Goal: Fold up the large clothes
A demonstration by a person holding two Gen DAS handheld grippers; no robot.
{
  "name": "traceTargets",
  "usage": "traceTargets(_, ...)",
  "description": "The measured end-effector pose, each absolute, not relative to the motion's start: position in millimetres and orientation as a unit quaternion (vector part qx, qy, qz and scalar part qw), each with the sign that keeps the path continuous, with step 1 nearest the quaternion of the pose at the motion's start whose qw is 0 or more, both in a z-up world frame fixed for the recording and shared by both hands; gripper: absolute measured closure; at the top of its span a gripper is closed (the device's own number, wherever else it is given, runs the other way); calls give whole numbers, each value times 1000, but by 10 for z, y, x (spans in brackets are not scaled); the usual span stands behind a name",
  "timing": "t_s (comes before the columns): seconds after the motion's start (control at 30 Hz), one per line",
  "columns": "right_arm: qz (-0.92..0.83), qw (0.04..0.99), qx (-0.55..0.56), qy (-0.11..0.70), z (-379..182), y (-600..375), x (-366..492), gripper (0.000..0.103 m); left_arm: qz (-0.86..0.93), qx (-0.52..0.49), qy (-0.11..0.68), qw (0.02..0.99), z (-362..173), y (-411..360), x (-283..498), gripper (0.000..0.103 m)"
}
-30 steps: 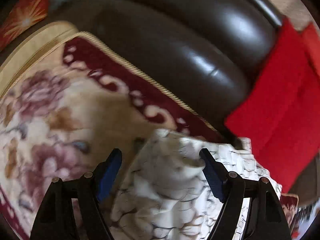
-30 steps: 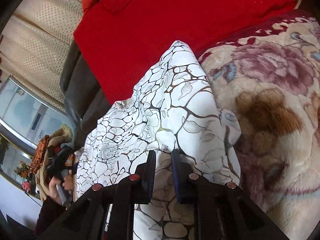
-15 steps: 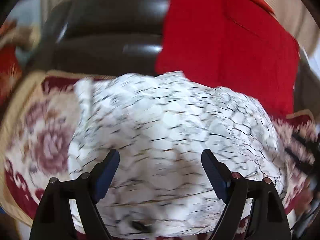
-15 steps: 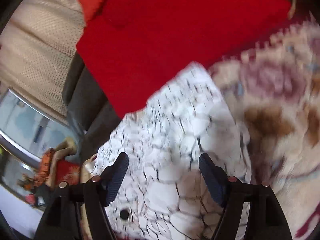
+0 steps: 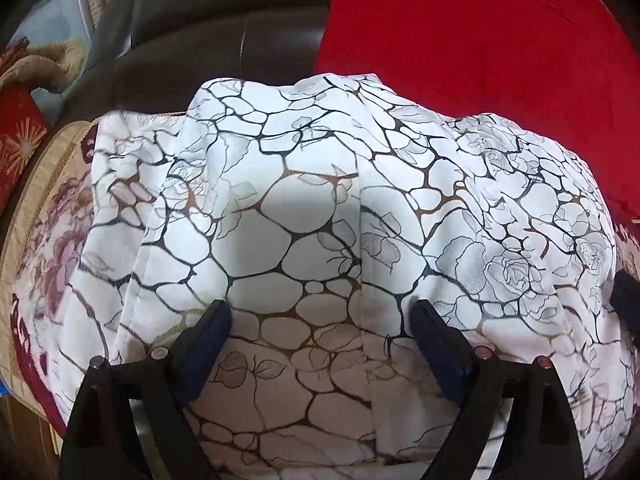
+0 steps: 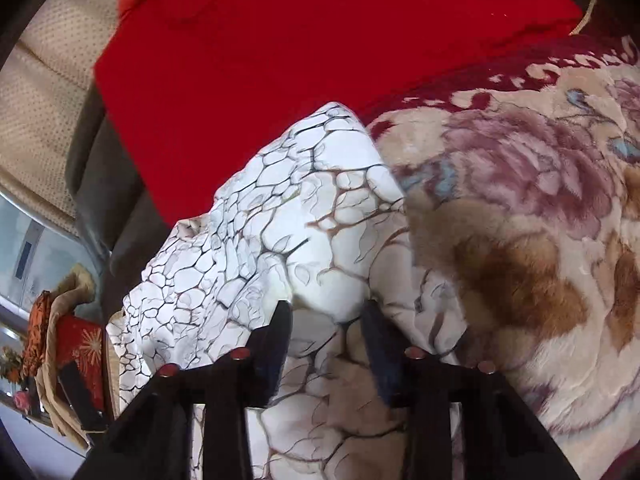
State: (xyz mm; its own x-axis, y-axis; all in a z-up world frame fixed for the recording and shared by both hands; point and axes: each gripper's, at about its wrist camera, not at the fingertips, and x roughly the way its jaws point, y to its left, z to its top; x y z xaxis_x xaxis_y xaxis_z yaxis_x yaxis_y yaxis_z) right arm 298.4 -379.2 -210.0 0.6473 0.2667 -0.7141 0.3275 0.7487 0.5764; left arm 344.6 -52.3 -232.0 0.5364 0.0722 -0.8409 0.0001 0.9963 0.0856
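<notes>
A white garment with a black and brown cracked-stone and rose print (image 5: 320, 216) lies folded over on a floral plush blanket (image 5: 52, 220). It also shows in the right wrist view (image 6: 280, 240). My left gripper (image 5: 322, 320) is open and empty just above the garment's middle. My right gripper (image 6: 326, 316) is open with its jaws partly apart over the garment's near right edge, holding nothing. A dark bit of the right gripper shows at the right edge of the left wrist view (image 5: 626, 300).
A red cloth (image 5: 480, 32) (image 6: 320, 60) lies behind the garment on a dark leather sofa (image 5: 224, 36). The floral blanket (image 6: 520, 220) stretches to the right. A beige perforated cushion (image 6: 48, 92) and a cluttered shelf (image 6: 60, 344) stand at the left.
My right gripper has let go of the garment and opened, then narrowed somewhat. My left gripper has swung from the blanket's edge to over the garment's middle, which now lies flat.
</notes>
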Motion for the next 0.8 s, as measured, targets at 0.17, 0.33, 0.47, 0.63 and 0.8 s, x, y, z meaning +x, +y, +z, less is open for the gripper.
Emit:
traceTargets(0.17, -21, 879, 307, 365, -1828, -3730, 2971, 62, 23, 43, 465, 884, -2275, -569, 3486, 11)
traceTargets(0.33, 11, 880, 301, 368, -1816, -3628, 3073, 62, 27, 40, 470, 882, -2313, -546, 3457, 10)
traceTargets(0.47, 12, 845, 316, 432, -2111, -3651, 3182, 61, 38, 63, 454, 888, -2370, -620, 3450, 6)
traceTargets(0.63, -28, 885, 205, 417, -1862, -3363, 2984, 52, 25, 61, 461, 885, -2273, -613, 3398, 6)
traceTargets(0.8, -60, 917, 95, 384, -1659, -3045, 2677, 51, 15, 77, 416, 906, -2047, -616, 3107, 6)
